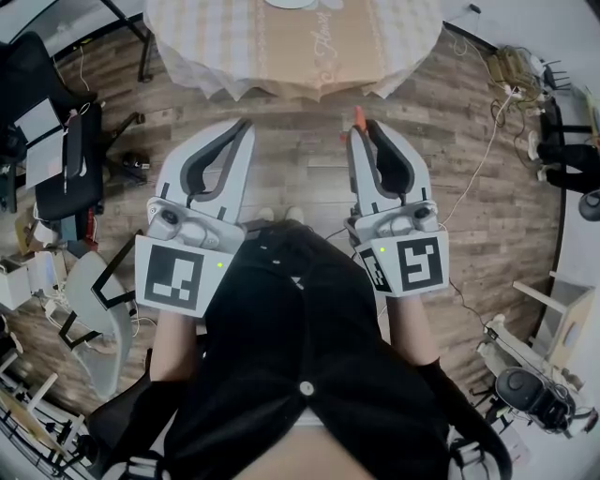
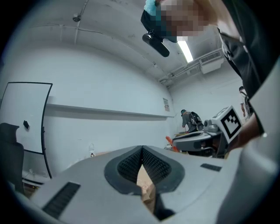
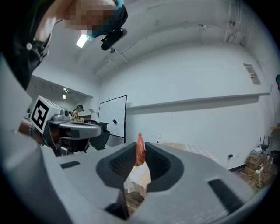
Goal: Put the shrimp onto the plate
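Nearest is the person's dark top (image 1: 309,375); beyond it both grippers point toward the cloth-covered round table (image 1: 225,47). The right gripper (image 1: 359,129) pinches the orange shrimp (image 1: 357,115) at its jaw tips, long axis along the jaws. The left gripper (image 1: 246,127) is closed on nothing. A white rim, likely the plate (image 1: 292,3), sits further onto the table, with only wooden floor (image 1: 300,159) short of the table.

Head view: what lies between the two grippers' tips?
Only wooden floor lies between the left gripper and the right gripper, which grips the shrimp; the head view shows this.
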